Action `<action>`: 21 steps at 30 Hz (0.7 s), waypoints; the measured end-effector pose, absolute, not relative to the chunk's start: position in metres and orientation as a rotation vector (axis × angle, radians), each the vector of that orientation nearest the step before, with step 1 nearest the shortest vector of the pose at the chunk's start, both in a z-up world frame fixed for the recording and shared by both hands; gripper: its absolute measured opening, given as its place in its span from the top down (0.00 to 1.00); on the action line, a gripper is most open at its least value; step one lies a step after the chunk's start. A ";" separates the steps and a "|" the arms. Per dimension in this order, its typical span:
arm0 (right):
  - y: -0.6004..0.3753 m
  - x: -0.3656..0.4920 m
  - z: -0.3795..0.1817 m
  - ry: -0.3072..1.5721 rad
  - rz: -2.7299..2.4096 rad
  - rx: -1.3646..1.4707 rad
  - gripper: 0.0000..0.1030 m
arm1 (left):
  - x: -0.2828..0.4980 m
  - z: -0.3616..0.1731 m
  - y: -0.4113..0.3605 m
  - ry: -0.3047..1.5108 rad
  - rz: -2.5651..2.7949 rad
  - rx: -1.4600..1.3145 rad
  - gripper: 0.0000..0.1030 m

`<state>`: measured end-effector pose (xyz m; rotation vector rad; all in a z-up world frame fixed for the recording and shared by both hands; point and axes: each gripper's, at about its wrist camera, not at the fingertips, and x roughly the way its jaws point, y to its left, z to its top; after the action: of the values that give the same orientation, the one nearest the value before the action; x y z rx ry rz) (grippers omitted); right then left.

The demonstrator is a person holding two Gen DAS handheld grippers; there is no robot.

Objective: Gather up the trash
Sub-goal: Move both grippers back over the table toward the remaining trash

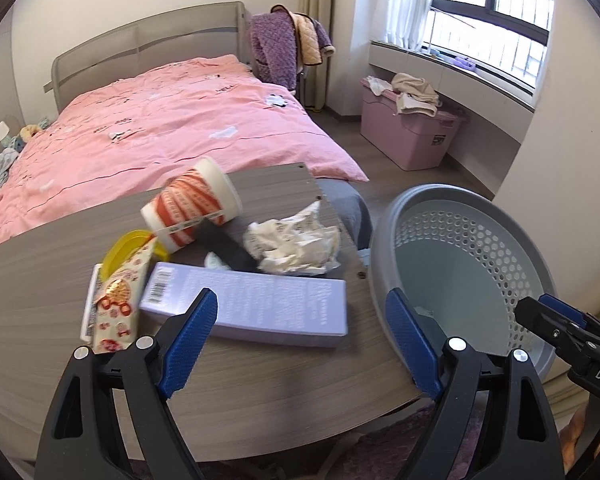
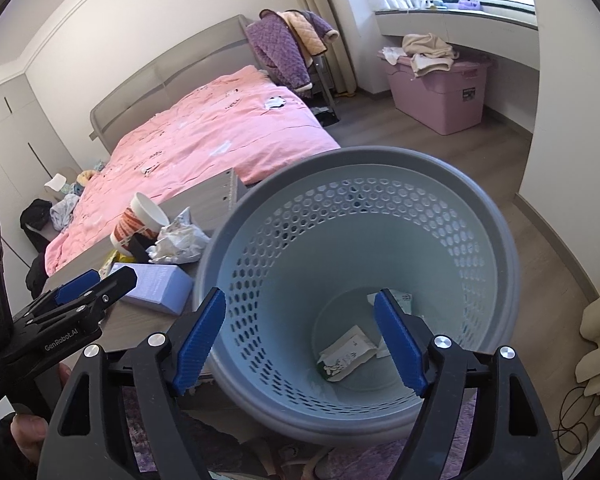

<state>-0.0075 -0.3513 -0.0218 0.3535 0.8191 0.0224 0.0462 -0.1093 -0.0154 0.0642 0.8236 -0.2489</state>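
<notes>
We find the left tool (image 1: 296,330) standing wide with nothing between its blue pads, poised over the near edge of the grey wood-grain tabletop (image 1: 40,280). The right tool (image 2: 300,340) is likewise spread and empty, hanging over the mouth of the pale grey perforated plastic wastebasket (image 2: 480,216), which stands just beside the tabletop's end.

Trash already collected: a white-and-green crumpled wrapper (image 2: 346,354) lies on the basket floor, with another scrap beside it.

Trash outstanding, all on the tabletop: a flat lavender cardboard box (image 1: 252,308) nearest the left tool; a red-and-cream printed snack packet (image 1: 118,308) lying over a yellow round lid (image 1: 126,246); an orange-and-white paper cup (image 1: 192,204) tipped on its side; a wad of crumpled white paper (image 1: 296,246).

Risks, in our judgement:
- The box is broad and flat; a grip across its face may slip, so the narrow edge looks safer.
- The cup rests on its side and may roll off if nudged.
- The items crowd together, so reaching for one may drag a neighbour off the edge.
- The two tools sit close at the basket rim and could collide.
</notes>
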 end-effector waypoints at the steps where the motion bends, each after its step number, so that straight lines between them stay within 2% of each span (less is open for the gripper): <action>1: -0.348 -0.007 -0.022 0.818 0.029 0.351 0.26 | 0.045 -0.014 -0.104 0.818 -0.239 0.061 0.20; 21: -0.274 0.004 -0.009 0.820 0.151 0.259 0.24 | 0.036 -0.012 -0.022 0.797 -0.111 -0.026 0.20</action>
<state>0.0039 -0.2737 -0.0093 0.2591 0.8201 0.1508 0.0363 -0.0223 -0.0123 -0.0260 0.7969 -0.1113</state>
